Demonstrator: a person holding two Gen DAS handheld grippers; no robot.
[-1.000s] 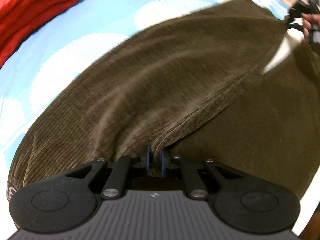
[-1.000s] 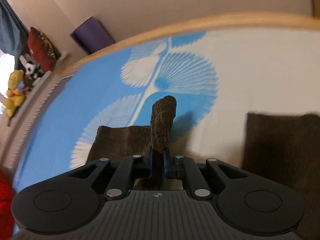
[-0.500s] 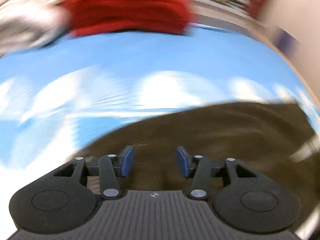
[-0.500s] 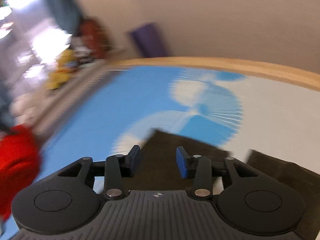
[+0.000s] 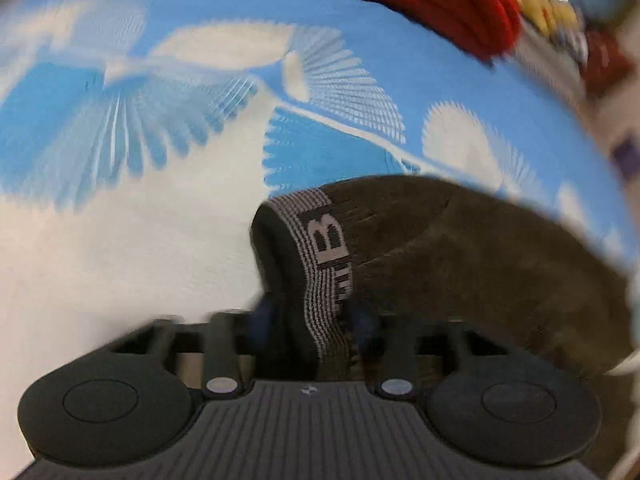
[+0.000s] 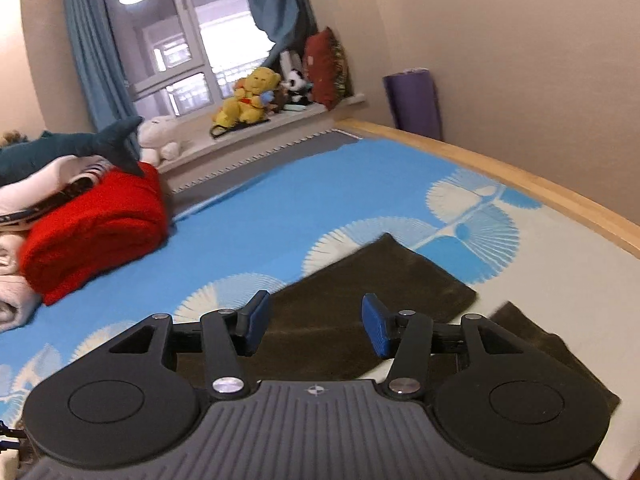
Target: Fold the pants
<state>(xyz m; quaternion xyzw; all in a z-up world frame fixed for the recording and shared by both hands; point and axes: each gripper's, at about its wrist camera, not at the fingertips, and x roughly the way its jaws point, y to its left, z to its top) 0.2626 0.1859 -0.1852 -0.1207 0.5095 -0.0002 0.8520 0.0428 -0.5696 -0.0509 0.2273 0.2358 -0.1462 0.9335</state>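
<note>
Now the left gripper [image 5: 306,316] has its jaws around the corduroy pants' waistband [image 5: 324,264], grip blurred; right gripper [image 6: 316,322], jaws apart, needs the hems [image 6: 424,280] ahead.

Left gripper [image 5: 310,316] jaws around pants [image 5: 460,264] waistband [image 5: 320,264], seemingly closed, motion-blurred

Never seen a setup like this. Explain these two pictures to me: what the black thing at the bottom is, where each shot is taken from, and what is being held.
Each black thing is a hand-held gripper; a camera on it looks forward along its two fingers. The left gripper is at the striped waistband of the brown pants; blur hides whether it is gripping. The right gripper is open and empty above the pants' legs. The pants lie on a blue and white bedspread beside a folded red blanket.
</note>
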